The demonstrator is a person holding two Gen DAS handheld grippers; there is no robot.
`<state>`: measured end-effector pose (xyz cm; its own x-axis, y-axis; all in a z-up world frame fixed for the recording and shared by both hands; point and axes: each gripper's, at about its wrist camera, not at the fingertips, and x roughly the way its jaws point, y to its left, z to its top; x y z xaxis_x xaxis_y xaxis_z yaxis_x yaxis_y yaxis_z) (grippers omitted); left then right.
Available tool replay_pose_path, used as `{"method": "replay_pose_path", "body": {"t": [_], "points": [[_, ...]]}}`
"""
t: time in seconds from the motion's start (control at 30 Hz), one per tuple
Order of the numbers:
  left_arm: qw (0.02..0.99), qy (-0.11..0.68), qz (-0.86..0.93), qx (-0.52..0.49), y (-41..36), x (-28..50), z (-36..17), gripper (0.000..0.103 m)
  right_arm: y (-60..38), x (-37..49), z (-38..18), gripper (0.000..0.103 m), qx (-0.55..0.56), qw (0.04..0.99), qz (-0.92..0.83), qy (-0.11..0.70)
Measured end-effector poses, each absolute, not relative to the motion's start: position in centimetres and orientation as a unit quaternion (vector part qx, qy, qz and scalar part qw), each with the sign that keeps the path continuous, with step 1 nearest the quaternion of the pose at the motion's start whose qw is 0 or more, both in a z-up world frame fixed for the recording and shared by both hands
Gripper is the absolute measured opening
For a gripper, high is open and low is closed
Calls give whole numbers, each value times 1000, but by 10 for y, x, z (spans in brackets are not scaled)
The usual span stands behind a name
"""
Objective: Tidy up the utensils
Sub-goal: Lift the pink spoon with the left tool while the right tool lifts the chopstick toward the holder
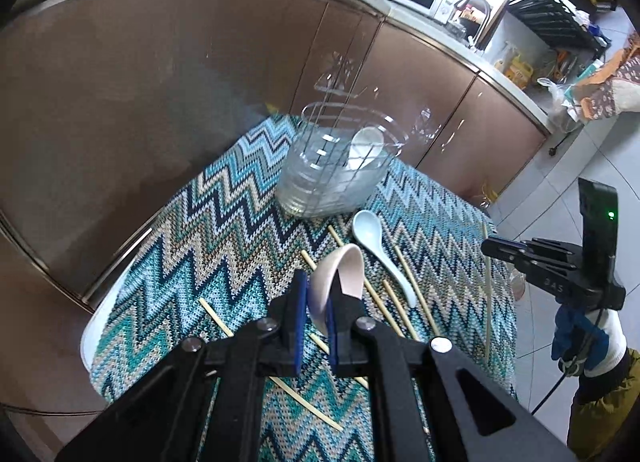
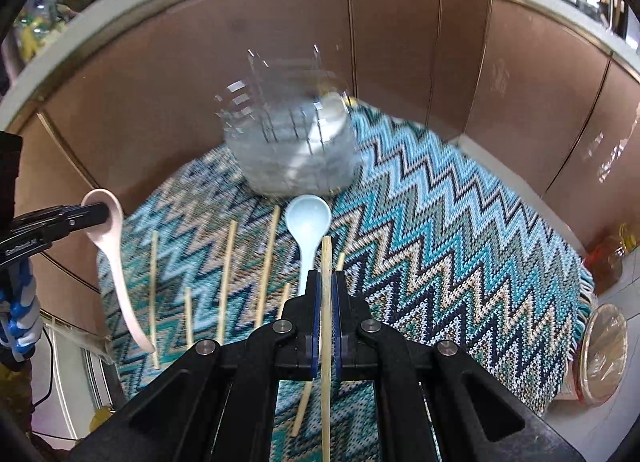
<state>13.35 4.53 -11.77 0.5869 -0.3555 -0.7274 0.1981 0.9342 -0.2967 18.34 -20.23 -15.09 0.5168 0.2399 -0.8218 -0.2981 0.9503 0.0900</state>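
L gripper [image 1: 316,314]: jaws pinching pink spoon [image 1: 338,274], lifted clear of desk [image 1: 96,326]. R gripper [image 2: 327,302]: jaws pressed onto one chopstick [image 2: 326,262], held above cloth. Blue spoon [image 2: 308,222] flat on zigzag cloth [image 2: 440,242] w/ loose chopsticks [image 2: 228,274] alongside. Clear container [image 1: 336,166] behind, white spoon [image 1: 362,150] inside. Lettering on L gripper body in right view too blurred to read.
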Motion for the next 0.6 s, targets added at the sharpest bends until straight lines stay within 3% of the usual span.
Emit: {"method": "replay_pose_path", "body": {"t": [0.6], "points": [[917, 372, -135, -55, 30, 118, -70, 8, -203, 138, -75, 5, -10, 923, 177, 341]]}}
